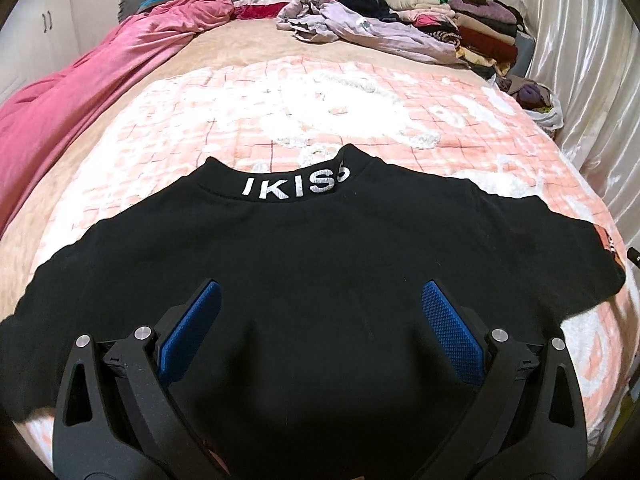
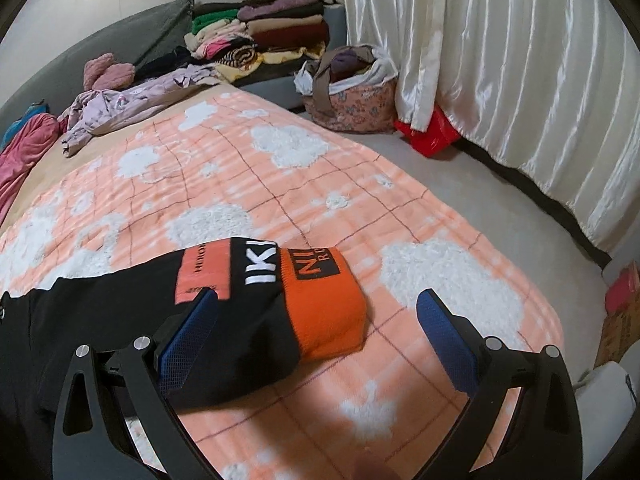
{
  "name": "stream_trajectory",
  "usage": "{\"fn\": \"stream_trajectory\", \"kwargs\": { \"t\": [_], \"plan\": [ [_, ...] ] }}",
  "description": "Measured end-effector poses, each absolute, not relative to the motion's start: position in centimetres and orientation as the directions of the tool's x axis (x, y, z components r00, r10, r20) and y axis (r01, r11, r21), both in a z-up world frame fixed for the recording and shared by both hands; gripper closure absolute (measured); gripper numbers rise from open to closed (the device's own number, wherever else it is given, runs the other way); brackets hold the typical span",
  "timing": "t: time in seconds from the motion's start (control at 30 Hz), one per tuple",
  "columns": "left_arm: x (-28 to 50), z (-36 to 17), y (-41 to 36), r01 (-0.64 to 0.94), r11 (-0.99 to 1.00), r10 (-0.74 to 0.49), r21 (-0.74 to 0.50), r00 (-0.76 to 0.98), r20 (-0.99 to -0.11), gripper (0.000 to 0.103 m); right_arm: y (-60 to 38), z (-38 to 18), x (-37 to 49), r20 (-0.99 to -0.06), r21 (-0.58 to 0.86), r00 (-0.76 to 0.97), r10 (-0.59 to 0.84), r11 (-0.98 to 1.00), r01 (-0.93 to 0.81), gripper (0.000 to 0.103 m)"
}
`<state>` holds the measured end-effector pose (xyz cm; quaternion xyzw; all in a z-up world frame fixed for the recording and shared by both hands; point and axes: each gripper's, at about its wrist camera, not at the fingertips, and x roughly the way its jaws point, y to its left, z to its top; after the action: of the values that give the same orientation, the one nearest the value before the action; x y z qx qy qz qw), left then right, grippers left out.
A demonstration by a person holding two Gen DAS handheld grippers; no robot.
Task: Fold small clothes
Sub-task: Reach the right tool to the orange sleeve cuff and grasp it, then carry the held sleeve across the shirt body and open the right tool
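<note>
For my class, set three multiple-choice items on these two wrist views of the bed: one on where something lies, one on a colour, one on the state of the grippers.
1. Where is the stack of folded clothes?
A. at the far end of the bed
B. on the black top
C. on the floor

2. What colour is the cuff of the black top?
A. green
B. orange
C. white

3. How do the left gripper and right gripper stand?
A. both shut on cloth
B. one shut
C. both open

Answers: 1 A, the stack sits beyond the pink checked blanket. 2 B, the sleeve ends in orange ribbing. 3 C, the blue pads stand wide apart in each view.
</note>
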<state>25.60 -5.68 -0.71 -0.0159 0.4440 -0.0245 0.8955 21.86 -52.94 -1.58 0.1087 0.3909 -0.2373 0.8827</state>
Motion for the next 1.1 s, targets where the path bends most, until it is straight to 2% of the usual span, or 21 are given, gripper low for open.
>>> {"fn": "stream_trajectory", "kwargs": {
  "t": [0.07, 0.1, 0.13, 0.17, 0.2, 0.27, 0.4, 0.47, 0.53, 0.57, 0.87, 1.1],
  "plan": [
    [26.2, -1.2, -5.7, 0.030, 0.999, -0.052, -0.043, 0.599, -0.799, 0.008, -53.7, -2.2, 22.5, -0.759, 0.005, 0.562, -0.329, 0.860, 0.510, 0.007],
    [26.4, -1.4, -5.6, 0.031, 0.999, -0.053, -0.043, 0.596, -0.801, 0.008, -54.1, -2.6, 22.9, -0.766, 0.002, 0.555, -0.326, 0.861, 0.508, 0.013],
    [26.7, -1.7, -5.4, 0.032, 0.998, -0.056, -0.047, 0.595, -0.802, 0.008, -54.3, -2.8, 23.0, -0.771, 0.000, 0.549, -0.323, 0.862, 0.507, 0.028],
    [26.8, -1.9, -5.3, 0.029, 0.998, -0.056, -0.047, 0.595, -0.802, 0.008, -54.7, -3.2, 23.3, -0.780, 0.003, 0.540, -0.315, 0.862, 0.507, 0.034],
    [26.9, -2.1, -5.1, 0.028, 0.998, -0.055, -0.048, 0.596, -0.801, 0.008, -55.1, -3.6, 23.6, -0.792, 0.024, 0.537, -0.290, 0.864, 0.503, 0.035],
    [27.0, -2.5, -4.8, 0.023, 0.998, -0.054, -0.051, 0.596, -0.801, 0.008, -55.5, -4.4, 23.9, -0.807, 0.078, 0.541, -0.234, 0.867, 0.492, 0.045],
    [27.1, -3.4, -4.1, 0.019, 0.998, -0.061, -0.062, 0.592, -0.804, 0.008, -55.7, -5.8, 24.1, -0.820, 0.171, 0.557, -0.133, 0.871, 0.460, 0.057],
    [27.0, -3.7, -4.0, 0.024, 0.998, -0.065, -0.063, 0.591, -0.804, 0.008, -55.4, -5.5, 23.9, -0.798, 0.214, 0.596, -0.093, 0.880, 0.425, 0.077],
    [26.7, -3.7, -3.8, 0.027, 0.997, -0.073, -0.070, 0.590, -0.804, 0.008, -54.9, -5.0, 23.5, -0.776, 0.251, 0.627, -0.063, 0.882, 0.399, 0.083],
    [26.6, -3.6, -3.7, 0.030, 0.996, -0.082, -0.080, 0.593, -0.801, 0.008, -54.3, -4.3, 23.3, -0.759, 0.261, 0.649, -0.048, 0.891, 0.372, 0.091],
    [24.9, -2.1, -2.7, 0.037, 0.992, -0.117, -0.120, 0.631, -0.767, 0.008, -46.0, 2.4, 22.4, -0.622, 0.307, 0.776, 0.099, 0.943, 0.126, 0.091],
    [23.8, -1.6, -1.2, 0.025, 0.989, -0.129, -0.147, 0.641, -0.757, 0.008, -37.1, 4.6, 23.9, -0.594, 0.319, 0.757, 0.272, 0.944, -0.089, 0.092]
  ]
}}
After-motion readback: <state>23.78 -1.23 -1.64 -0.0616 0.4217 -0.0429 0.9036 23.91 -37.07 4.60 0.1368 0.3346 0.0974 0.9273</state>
